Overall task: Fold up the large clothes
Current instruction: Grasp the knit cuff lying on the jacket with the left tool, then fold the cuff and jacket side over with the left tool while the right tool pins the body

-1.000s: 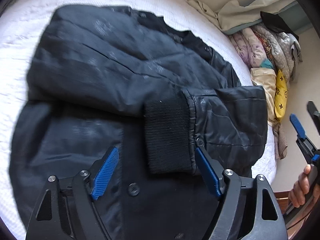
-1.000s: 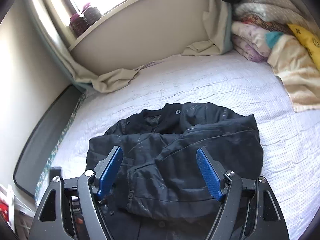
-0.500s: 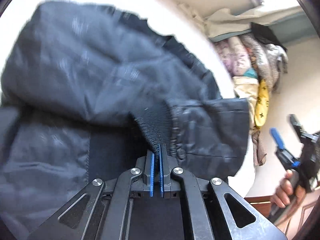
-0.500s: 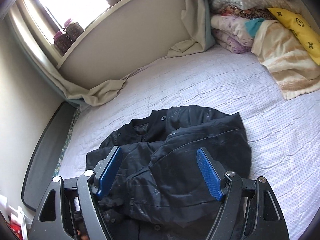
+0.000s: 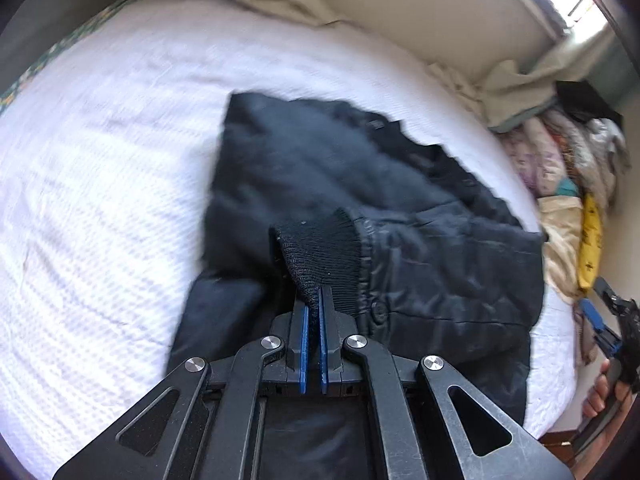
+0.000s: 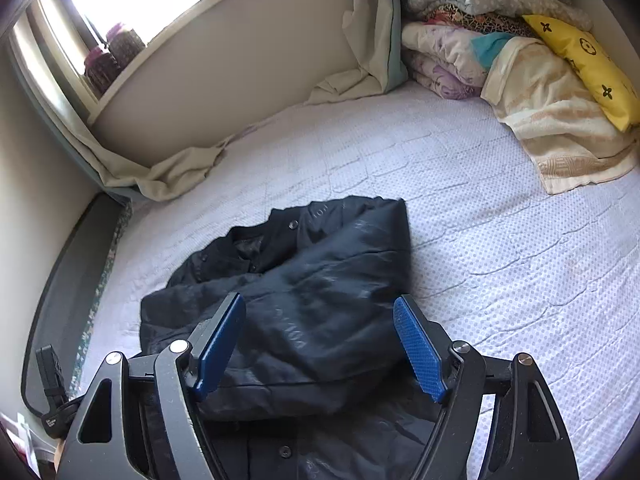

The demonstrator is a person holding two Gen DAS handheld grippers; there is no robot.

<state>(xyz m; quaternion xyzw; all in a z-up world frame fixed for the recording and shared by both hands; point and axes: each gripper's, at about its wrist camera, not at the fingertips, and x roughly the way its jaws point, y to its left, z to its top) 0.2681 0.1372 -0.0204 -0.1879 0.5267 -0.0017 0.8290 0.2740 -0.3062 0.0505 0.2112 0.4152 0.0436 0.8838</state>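
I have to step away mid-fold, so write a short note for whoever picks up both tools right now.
Left tool: shut on the knit cuff of the black jacket, sleeve end raised off the jacket.
Right tool: open, holding nothing, above the jacket's near part.
Jacket lies on the white bed, partly bunched, collar toward the window wall.
Done: cuff gripped.
Left: probably lay this sleeve across the body, then fold the jacket and smooth it.

The jacket (image 6: 304, 280) lies on the bed (image 6: 500, 260), bedding pile (image 6: 500, 40) behind it rightward.
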